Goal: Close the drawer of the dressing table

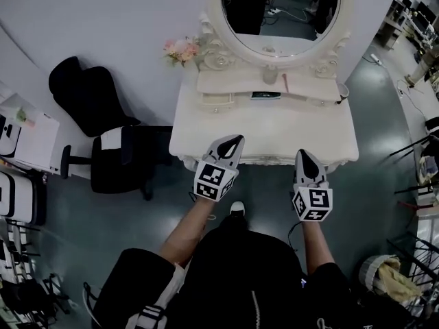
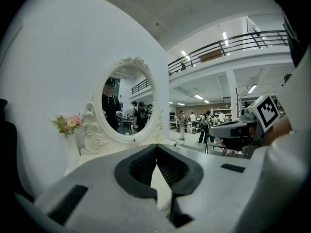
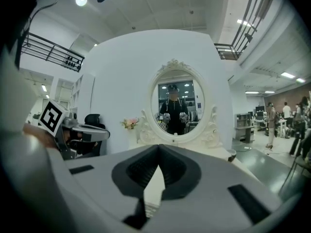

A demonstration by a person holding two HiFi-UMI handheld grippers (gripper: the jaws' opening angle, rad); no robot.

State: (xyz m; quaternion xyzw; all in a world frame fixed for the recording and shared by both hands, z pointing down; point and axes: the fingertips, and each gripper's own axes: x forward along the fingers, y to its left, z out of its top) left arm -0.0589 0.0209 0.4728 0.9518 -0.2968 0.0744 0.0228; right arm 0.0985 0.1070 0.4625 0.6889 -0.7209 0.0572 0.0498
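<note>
The white dressing table (image 1: 206,139) with an oval mirror (image 1: 281,9) stands against the wall in front of me. On its raised back shelf, a small middle drawer (image 1: 265,95) looks pulled out a little and shows dark inside. My left gripper (image 1: 235,140) is shut and empty, its tip over the table's front edge. My right gripper (image 1: 302,153) is also shut and empty at the front edge, further right. Neither touches the drawer. In the left gripper view the jaws (image 2: 156,146) meet at the tip; in the right gripper view the jaws (image 3: 159,147) meet too, facing the mirror (image 3: 177,106).
A black office chair (image 1: 110,149) stands left of the table. Pink flowers (image 1: 180,49) sit at the table's back left corner. White cabinets (image 1: 20,142) line the far left. A basket (image 1: 384,273) and dark racks stand at the right.
</note>
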